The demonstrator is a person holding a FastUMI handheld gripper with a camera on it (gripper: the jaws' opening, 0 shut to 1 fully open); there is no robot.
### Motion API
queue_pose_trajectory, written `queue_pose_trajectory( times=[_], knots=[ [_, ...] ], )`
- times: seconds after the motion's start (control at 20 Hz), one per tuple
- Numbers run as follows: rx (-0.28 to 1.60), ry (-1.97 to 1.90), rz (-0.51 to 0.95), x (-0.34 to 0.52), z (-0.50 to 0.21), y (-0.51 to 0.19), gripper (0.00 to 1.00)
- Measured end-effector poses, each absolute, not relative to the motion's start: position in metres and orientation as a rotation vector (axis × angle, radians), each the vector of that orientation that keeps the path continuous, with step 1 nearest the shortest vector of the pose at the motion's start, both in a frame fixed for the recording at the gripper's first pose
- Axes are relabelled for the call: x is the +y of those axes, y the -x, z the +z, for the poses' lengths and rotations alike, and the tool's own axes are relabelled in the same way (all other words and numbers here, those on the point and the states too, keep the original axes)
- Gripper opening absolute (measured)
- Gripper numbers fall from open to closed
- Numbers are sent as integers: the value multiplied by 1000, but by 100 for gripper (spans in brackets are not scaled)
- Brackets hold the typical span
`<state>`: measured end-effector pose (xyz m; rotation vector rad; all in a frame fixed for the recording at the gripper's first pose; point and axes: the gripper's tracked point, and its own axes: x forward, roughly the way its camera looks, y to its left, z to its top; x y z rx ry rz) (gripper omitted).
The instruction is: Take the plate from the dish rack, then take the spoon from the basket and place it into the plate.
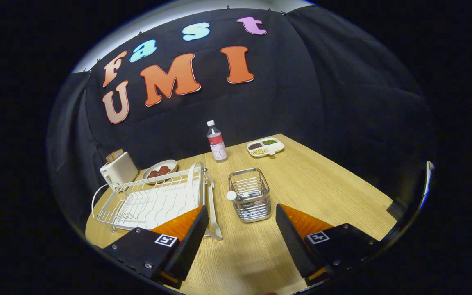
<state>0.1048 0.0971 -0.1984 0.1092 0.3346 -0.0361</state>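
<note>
Gripper (242,229) fingers are spread wide above the wooden desk (322,192), with bare wood between them and nothing pinched. Just ahead of the gap stands the wire basket (249,195); a spoon (232,196) leans in it, its round white end sticking out over the basket's rim on the side of the left finger. Beyond the left finger lies the white dish rack (154,196), near the desk's left edge; I cannot tell if a plate stands inside it. Behind the rack, toward the far left corner, are a white toaster (118,169) and a plate with brown food (159,169). Near the far edge stand a clear bottle (216,141) and a divided tray of beans (265,146), close together but apart.
</note>
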Motion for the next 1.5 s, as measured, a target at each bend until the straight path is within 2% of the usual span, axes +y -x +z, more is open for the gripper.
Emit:
queue_pose_trajectory(
  times=[0.25,0.45,0.6,0.65,0.7,0.75,0.8,1.0,1.25,1.5],
  knots=[
    [252,-72,-10,91,-193,-137,97],
    [272,-28,10,94,-213,-153,79],
    [288,-36,15,95,-219,-157,51],
    [286,-39,18,97,-219,-157,45],
    [284,-38,25,98,-219,-158,33],
    [283,-27,13,95,-221,-160,26],
    [277,-24,14,94,-218,-160,13],
    [243,-31,11,90,-199,-156,6],
    [168,13,-9,83,-152,-144,5],
    [119,44,-32,90,-110,-104,5]
  ],
)
